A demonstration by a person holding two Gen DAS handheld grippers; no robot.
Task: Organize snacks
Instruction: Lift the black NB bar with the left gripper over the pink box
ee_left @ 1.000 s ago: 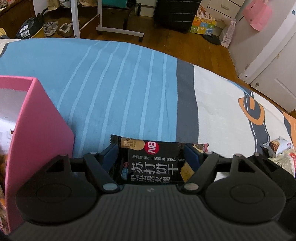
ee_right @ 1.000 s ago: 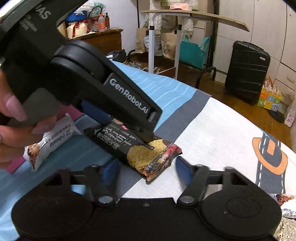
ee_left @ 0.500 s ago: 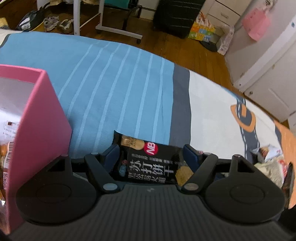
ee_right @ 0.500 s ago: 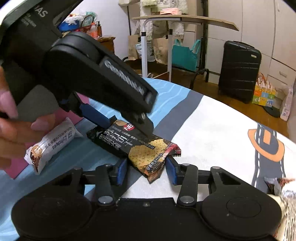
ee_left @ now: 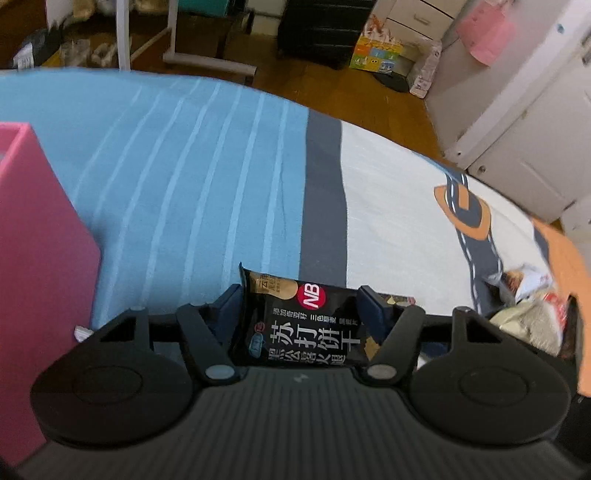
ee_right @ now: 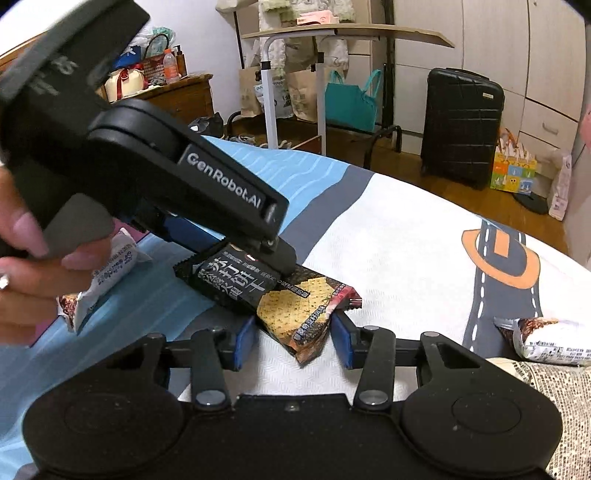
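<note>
The left gripper [ee_left: 301, 299] has just been closing its jaws around the black cracker packet [ee_left: 303, 325] lying on the striped bedspread [ee_left: 192, 177], beside a pink box [ee_left: 40, 258].

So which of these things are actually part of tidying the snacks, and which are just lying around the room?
Part of the job:
- black cracker packet, between the pads of the left gripper
- right gripper, at its other end
- pink box
- white snack bars

Just lying about:
- black suitcase
- teal bag
- rolling side table
- shoes on the floor
</note>
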